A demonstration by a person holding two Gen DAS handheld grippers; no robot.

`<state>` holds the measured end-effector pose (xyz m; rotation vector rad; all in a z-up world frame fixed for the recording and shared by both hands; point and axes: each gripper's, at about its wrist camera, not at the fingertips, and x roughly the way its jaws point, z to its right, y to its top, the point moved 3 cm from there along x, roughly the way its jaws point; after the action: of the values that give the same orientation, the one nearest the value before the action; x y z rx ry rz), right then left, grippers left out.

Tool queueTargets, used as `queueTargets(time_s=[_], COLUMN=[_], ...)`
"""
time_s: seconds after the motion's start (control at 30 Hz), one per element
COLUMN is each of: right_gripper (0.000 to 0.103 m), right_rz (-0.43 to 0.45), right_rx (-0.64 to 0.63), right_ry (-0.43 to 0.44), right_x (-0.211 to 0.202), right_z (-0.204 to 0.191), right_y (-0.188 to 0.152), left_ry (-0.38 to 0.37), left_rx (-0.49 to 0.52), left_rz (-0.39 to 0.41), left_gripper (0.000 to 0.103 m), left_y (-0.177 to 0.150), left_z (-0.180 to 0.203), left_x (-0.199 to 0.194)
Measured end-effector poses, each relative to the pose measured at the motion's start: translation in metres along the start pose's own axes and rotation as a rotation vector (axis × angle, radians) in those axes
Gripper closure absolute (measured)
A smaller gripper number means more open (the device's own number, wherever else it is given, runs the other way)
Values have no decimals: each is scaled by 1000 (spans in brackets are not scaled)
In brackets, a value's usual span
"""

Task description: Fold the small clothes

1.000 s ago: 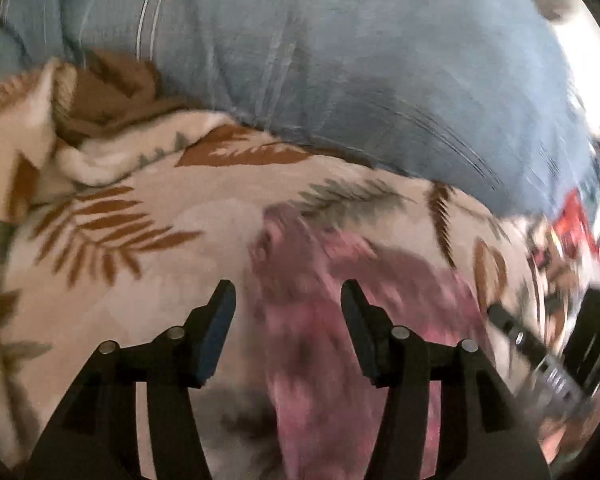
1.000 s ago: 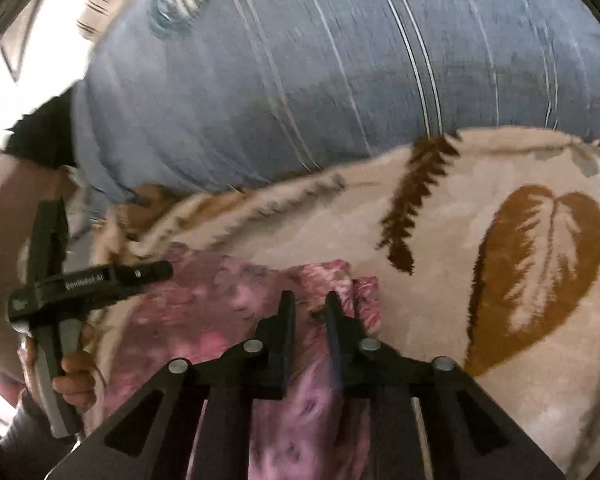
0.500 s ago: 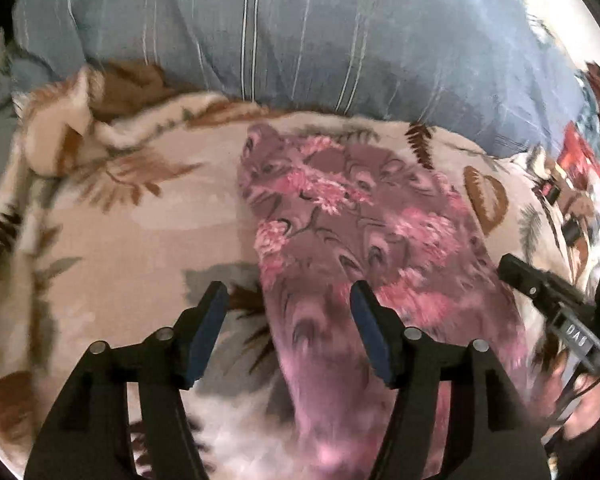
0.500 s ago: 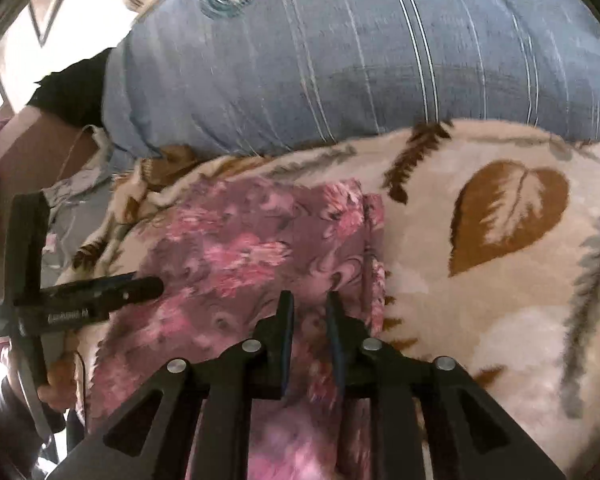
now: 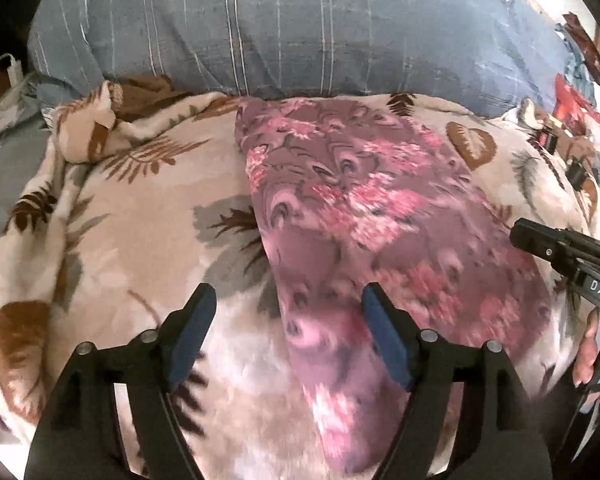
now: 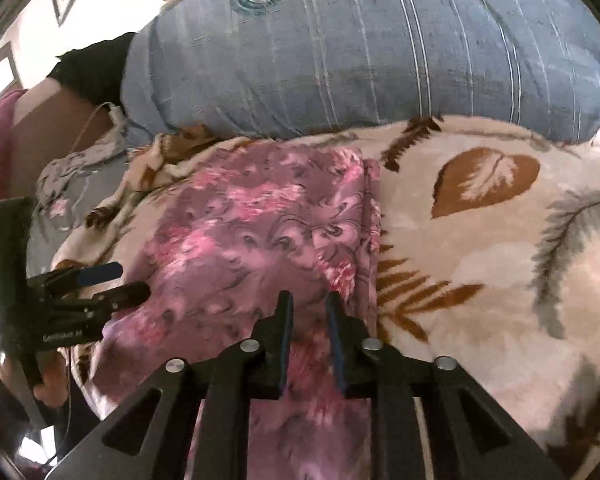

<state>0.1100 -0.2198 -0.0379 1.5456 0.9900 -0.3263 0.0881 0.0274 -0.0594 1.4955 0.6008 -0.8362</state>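
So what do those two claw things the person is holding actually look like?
Both are matte black, angular frames with silver bolt heads. The left claw has two fingers lined with blue pads. The right claw has the same blue lining and, seen from the left view, white lettering on its body.

leaf-print blanket (image 5: pixel 112 240), blue striped pillow (image 6: pixel 380 60)

A cream fleece blanket with brown leaf print (image 5: pixel 148 208) covers the bed; a flat purple-pink floral garment (image 5: pixel 380 216) and a blue striped pillow (image 6: pixel 380 60) lie on it
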Motion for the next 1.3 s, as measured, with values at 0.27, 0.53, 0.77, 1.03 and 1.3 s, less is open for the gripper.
queueTargets(time_s=[0.27,0.53,0.77,1.03,1.3], right_gripper=[79,72,70,68,68], right_rz=[-48,-39,-83,-43,29], right_rx=[-31,-33,-16,45,26], right_ry=[-48,-11,-58,-106,-104], right_x=[2,-22,-13,-1,-5], right_z=[3,-11,-4,13,8], right_y=[-42,-46,-53,-31,0], left_ry=[26,40,-38,-14,-31], left_rx=[-15,5,-44,-103,-155], left_rz=[-59,-65,-84,-105,-35], left_gripper=[22,21,20,18,19], left_y=[-25,-30,-36,-38,-2], left_z=[9,12,2,-9,-17], left_x=[21,16,-1,19,10])
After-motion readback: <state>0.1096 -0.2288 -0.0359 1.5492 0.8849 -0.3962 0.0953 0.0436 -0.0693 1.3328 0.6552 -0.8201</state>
